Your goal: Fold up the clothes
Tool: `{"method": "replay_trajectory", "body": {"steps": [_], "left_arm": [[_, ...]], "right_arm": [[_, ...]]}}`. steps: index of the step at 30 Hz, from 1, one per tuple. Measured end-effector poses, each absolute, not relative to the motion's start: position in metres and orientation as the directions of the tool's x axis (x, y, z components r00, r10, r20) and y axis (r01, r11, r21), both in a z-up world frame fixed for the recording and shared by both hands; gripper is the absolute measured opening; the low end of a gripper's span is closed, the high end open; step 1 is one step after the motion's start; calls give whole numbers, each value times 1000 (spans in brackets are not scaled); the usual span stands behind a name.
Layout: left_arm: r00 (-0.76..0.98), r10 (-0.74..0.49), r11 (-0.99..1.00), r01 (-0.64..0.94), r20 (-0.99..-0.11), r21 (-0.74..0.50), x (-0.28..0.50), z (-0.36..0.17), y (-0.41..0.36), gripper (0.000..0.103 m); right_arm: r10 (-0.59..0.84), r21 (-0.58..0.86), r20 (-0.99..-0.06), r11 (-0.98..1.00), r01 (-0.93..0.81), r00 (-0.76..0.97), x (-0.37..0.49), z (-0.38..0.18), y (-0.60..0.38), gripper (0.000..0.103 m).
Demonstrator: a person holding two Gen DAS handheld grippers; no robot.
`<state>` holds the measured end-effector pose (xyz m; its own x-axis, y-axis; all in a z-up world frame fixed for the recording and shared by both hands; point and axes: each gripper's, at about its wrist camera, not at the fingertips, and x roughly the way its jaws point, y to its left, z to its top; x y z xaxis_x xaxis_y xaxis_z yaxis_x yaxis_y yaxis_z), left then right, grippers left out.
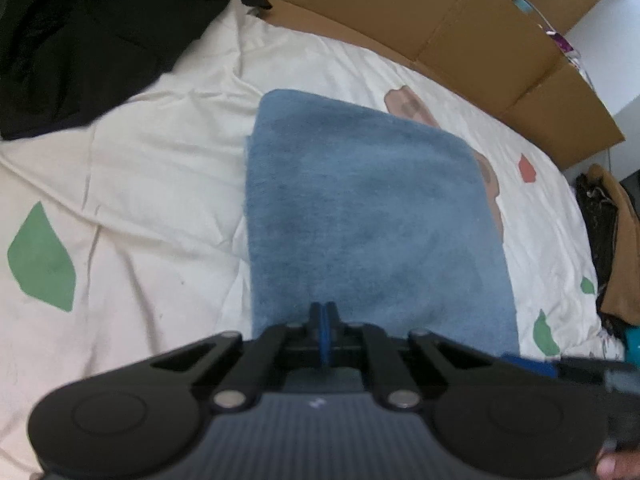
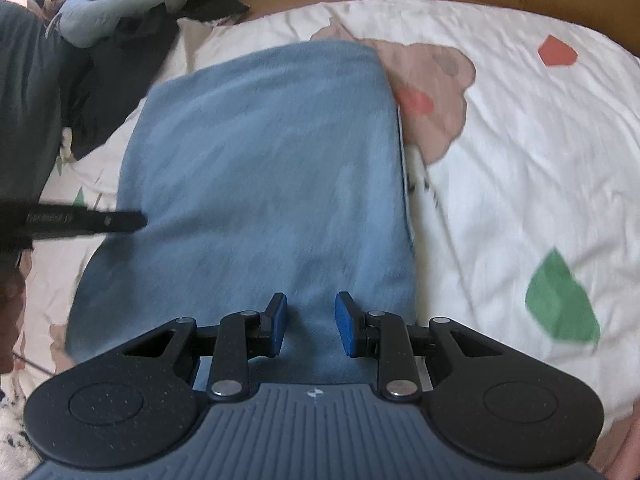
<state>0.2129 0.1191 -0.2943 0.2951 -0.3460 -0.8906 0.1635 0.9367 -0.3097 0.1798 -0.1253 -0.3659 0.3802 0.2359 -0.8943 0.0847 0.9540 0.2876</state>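
Observation:
A folded blue towel [image 1: 368, 208] lies flat on a white bed cover [image 1: 152, 184] printed with coloured shapes. My left gripper [image 1: 324, 314] hangs over the towel's near edge, shut, its blue pads pressed together with no cloth showing between them. In the right wrist view the same towel [image 2: 264, 168] fills the middle. My right gripper [image 2: 311, 320] is over its near edge, open, with only the towel's surface below the gap. The left gripper [image 2: 132, 220] reaches in from the left there, its tip at the towel's left edge.
A pile of black clothes [image 1: 80, 40] lies at the far left of the bed. Flattened brown cardboard [image 1: 460, 32] runs along the far side. Grey and dark garments [image 2: 120, 12] sit at the bed's far left corner. More dark and tan things [image 1: 612, 240] lie beyond the right edge.

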Motion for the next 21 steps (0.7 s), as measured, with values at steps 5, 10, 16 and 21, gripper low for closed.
{"method": "replay_trajectory", "body": {"steps": [5, 10, 16, 21], "left_arm": [[287, -344, 937, 164, -894, -308, 202, -274, 130, 12], [303, -382, 923, 163, -873, -348, 175, -264, 142, 47], [242, -411, 911, 66, -879, -407, 161, -286, 162, 47], [202, -503, 862, 46, -841, -505, 150, -300, 166, 39]], "right_arm": [[247, 296, -900, 951, 86, 360, 169, -357, -126, 33], [246, 304, -898, 946, 112, 366, 164, -342, -132, 34], [255, 335, -903, 921, 197, 346, 148, -333, -149, 45], [323, 417, -892, 858, 299, 316, 136, -348, -163, 45]]}}
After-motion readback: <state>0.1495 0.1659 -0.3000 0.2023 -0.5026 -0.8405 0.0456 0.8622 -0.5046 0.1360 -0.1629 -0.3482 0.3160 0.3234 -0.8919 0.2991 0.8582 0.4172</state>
